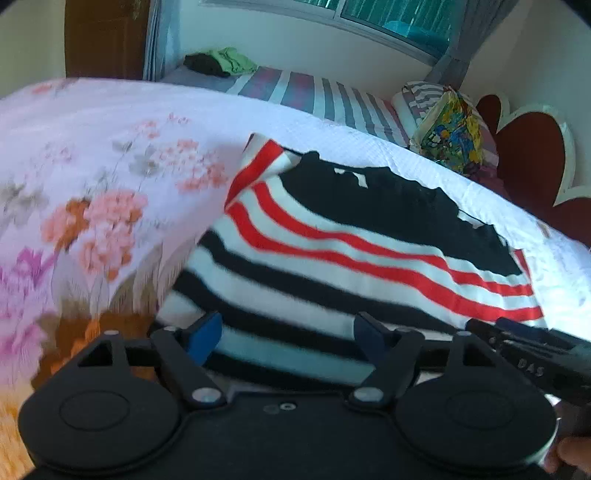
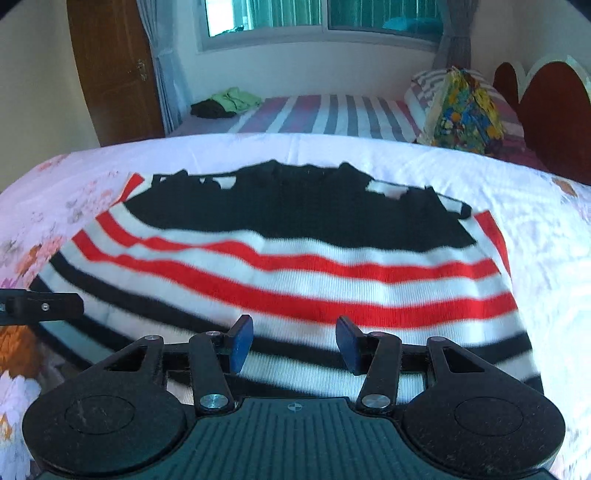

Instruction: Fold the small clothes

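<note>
We're hovering both grippers, left (image 1: 286,338) and right (image 2: 293,345), jaws apart and empty, over the near hem of the sweater (image 2: 295,280) lying on the bed (image 2: 480,177), stripes running crosswise; contact is probably not made yet.

Daylight pours in through a wide sliding window (image 2: 321,18) set high in the pale back wall (image 2: 314,74), with grey curtains (image 2: 456,40) hanging at its right end and lighter ones (image 2: 166,74) at its left. A brown wooden door (image 2: 114,74) stands in the left corner, its handle showing. Below the window runs a bed with a striped sheet (image 2: 332,114) in grey, white and dull red, and a striped pillow (image 2: 424,88) at its right end. A dark red headboard (image 2: 554,107) with scalloped white edging rises on the right. Nearer, a white floral bedspread (image 2: 535,221) covers the closer bed, its pink and orange flowers blurred on the left in the left wrist view.
</note>
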Motion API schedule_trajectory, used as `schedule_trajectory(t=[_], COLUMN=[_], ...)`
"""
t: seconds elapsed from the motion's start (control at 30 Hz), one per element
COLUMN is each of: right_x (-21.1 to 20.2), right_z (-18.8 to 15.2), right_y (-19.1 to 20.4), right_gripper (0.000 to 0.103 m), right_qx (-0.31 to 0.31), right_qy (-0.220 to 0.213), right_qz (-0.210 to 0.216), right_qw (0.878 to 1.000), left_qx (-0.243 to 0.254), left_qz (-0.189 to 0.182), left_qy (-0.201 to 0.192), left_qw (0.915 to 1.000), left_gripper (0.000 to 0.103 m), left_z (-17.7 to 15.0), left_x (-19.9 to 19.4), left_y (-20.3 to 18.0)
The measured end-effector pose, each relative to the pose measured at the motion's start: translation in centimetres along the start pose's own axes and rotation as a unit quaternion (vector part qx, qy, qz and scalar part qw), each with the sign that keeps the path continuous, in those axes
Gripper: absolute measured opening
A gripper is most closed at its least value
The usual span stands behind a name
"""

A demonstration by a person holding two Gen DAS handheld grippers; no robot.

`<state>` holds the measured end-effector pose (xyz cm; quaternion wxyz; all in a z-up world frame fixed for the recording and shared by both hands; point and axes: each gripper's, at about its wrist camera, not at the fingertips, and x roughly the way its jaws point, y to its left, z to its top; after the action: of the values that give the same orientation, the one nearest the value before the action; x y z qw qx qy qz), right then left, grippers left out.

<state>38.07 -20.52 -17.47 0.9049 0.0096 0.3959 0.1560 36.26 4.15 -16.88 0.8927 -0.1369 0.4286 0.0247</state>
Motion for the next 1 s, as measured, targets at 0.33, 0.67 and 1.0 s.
schedule_trajectory(t=[0.33, 0.67, 1.0], right_x=[-2.2, -1.1, 1.8], right_z=[-0.8, 0.0, 1.1], right_y=[0.3, -0.6, 0.7], right_gripper=[0.049, 0.049, 0.049], right_qx=[0.006, 0.013, -0.024], right_qy=[-0.012, -0.023, -0.043], right_qz=[-0.001, 0.015, 0.005], right_qw=[1.000, 1.000, 0.999], left_qx=[-0.124, -0.232, -0.245], left_qz=[-0.058, -0.116, -0.119], left_qy=[0.022, -0.017, -0.065], left_qw=[0.9903, 0.9656, 0.9600], left_gripper=[0.085, 0.088, 0.027], left_z=[-2.4, -1.5, -1.5], left_x=[-0.8, 3.7, 5.3], left_y=[3.0, 4.9, 5.3])
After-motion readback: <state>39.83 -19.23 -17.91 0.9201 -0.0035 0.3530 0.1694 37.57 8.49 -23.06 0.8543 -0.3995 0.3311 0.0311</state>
